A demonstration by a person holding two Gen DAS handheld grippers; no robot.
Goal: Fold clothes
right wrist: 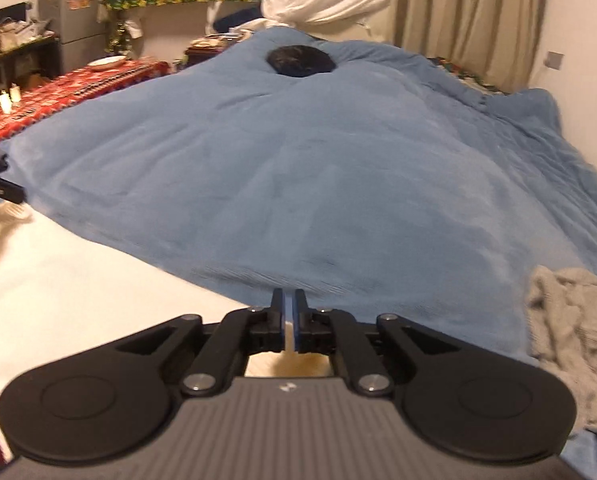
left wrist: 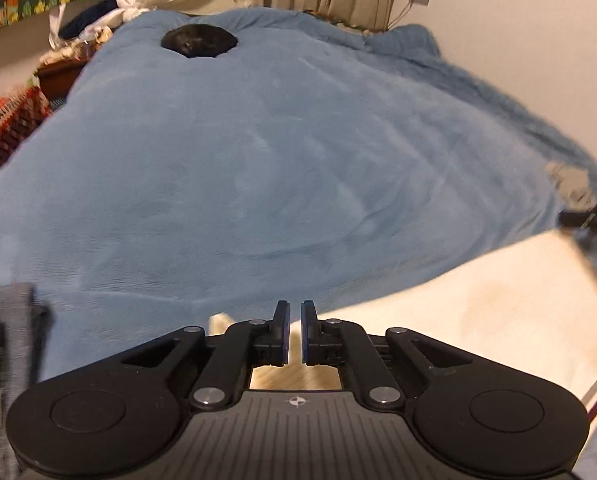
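The left gripper point(left wrist: 295, 332) points obliquely downward, its 2 fingers point(left wrist: 281, 330) drawn nearly together and clamped on the near-left edge of 1 cream-white garment point(left wrist: 478, 320); a sliver of that cloth shows in the narrow gap between them. Left of these fingers lies 1 pile of grey-blue clothing point(left wrist: 6, 356). Ahead of them spreads 1 blue blanket point(left wrist: 258, 152), with 1 black round object point(left wrist: 199, 41) far beyond the fingertips.

The right gripper point(right wrist: 289, 320) points obliquely downward as well. Its 2 fingers point(right wrist: 300, 318) are pressed together on the same garment's edge, with white fabric visible in the slit. The garment extends left of these fingers. Right of them lies 1 crumpled grey knit garment point(right wrist: 570, 336). Both frames are motion-blurred.
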